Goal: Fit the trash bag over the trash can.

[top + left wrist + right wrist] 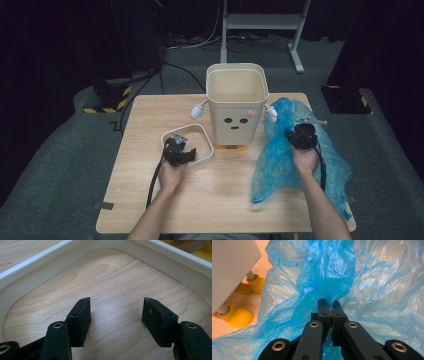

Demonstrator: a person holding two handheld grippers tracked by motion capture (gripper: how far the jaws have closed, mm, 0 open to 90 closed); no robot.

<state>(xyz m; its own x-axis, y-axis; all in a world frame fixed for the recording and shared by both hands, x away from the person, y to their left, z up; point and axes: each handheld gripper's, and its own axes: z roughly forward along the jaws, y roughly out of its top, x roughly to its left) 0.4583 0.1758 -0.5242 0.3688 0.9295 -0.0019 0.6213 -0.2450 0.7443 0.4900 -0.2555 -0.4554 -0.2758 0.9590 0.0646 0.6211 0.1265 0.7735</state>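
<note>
Where the right gripper (331, 305) pinches it, crinkled translucent blue bag (329, 270); left gripper (116, 311) agape.

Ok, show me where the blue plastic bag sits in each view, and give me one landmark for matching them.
High view: the blue plastic bag lies crumpled at the table's right side, beside the cream bin, with the right gripper on it.
Left gripper view: not in it.
Right gripper view: the bag spreads behind the jaws, which pinch a fold.
Shared landmark: the bin's yellow feet.
</note>
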